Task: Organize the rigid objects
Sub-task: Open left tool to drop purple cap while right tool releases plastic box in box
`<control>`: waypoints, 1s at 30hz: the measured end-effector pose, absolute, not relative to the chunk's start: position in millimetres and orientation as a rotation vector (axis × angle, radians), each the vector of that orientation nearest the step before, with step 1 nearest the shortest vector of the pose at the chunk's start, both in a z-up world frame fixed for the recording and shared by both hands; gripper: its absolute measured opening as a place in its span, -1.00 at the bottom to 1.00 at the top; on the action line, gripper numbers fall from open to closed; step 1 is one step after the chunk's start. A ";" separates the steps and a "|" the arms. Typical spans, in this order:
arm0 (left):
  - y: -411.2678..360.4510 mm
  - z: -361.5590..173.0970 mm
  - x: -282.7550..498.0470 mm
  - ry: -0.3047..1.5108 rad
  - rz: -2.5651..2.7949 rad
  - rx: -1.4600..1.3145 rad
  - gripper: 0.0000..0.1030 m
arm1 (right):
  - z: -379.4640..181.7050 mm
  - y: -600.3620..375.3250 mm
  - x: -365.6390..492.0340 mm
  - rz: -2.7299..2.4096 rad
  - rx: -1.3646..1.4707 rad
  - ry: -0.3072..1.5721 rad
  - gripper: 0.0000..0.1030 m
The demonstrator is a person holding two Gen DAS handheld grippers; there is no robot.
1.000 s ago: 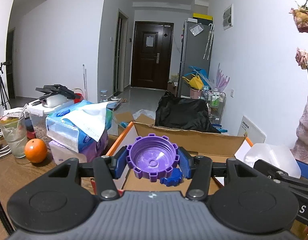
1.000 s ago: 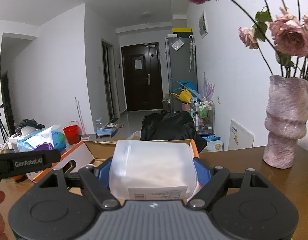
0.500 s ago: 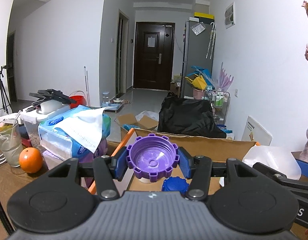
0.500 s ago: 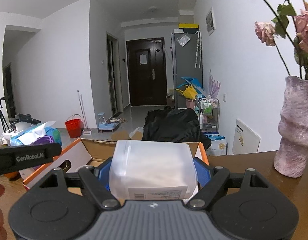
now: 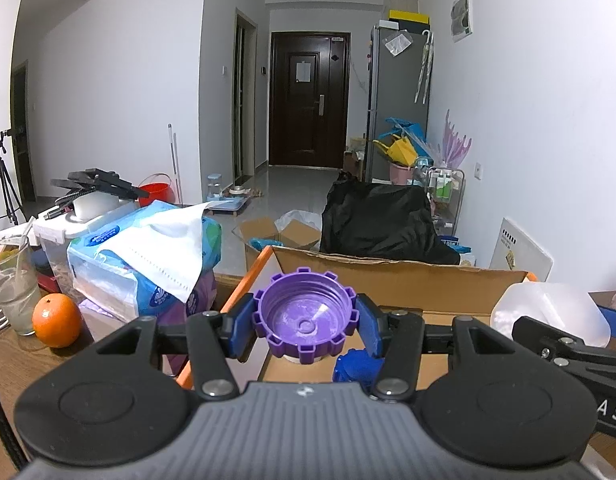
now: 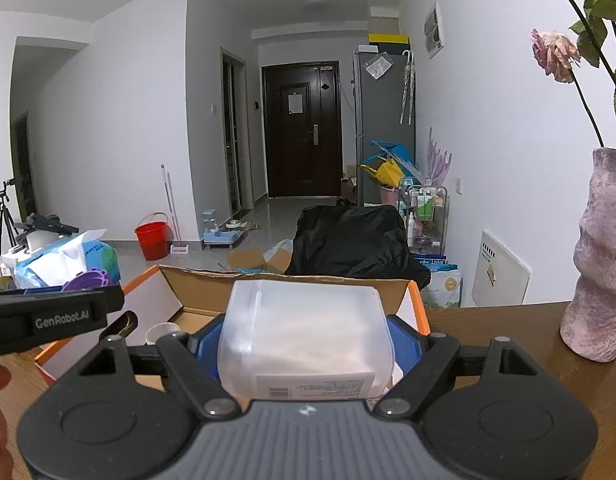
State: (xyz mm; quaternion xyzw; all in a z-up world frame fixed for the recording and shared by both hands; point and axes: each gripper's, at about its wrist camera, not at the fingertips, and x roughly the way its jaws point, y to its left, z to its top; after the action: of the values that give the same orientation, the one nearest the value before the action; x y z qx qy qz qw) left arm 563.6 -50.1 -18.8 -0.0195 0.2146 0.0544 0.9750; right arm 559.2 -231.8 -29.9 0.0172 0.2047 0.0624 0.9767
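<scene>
Counter (image 6: 487, 320) of brown wood carries a cardboard box (image 5: 387, 276) with orange-edged flaps, open at the top, standing just ahead of both tools. Left of the box sits a stack of tissue packs (image 5: 148, 264), with an orange (image 5: 56, 321) and a glass (image 5: 10, 292) at the near left; a pink textured vase (image 6: 599, 280) with dried roses stands at the far right of the counter. Right tool (image 6: 306, 344) is spread wide, its blue pads pressed on the two sides of a translucent plastic container (image 6: 304, 332), label toward the camera, held above the near right part of the box. Left tool (image 5: 306, 320) is closed to a narrow gap on a purple notched cap (image 5: 306, 316), hollow side toward the camera, held over the near left part of the box. Inside the box, just below the cap, lie a blue cap (image 5: 355, 368) and a white round item, partly hidden.
</scene>
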 end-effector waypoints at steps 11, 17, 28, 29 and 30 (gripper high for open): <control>-43.5 -19.5 565.2 0.442 0.165 -0.042 1.00 | -30.5 -236.7 561.9 0.088 0.022 0.435 0.93; -42.7 -19.5 565.3 0.442 0.172 -0.043 1.00 | -30.0 -242.0 561.2 0.070 0.039 0.433 1.00; -43.2 -20.1 563.3 0.445 0.180 -0.046 1.00 | -27.8 -240.5 556.0 0.076 0.039 0.419 1.00; -43.3 -19.9 562.5 0.444 0.180 -0.047 1.00 | -27.5 -239.7 555.1 0.076 0.039 0.417 1.00; -43.6 -19.5 561.6 0.442 0.181 -0.047 1.00 | -26.9 -239.5 554.3 0.076 0.039 0.413 1.00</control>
State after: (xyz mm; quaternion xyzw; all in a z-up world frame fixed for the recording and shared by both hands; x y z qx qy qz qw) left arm 561.6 -43.6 -19.5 -0.0231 0.2187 0.0896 0.9714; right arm 554.3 -239.5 -26.9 0.0193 0.2051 0.0376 0.9778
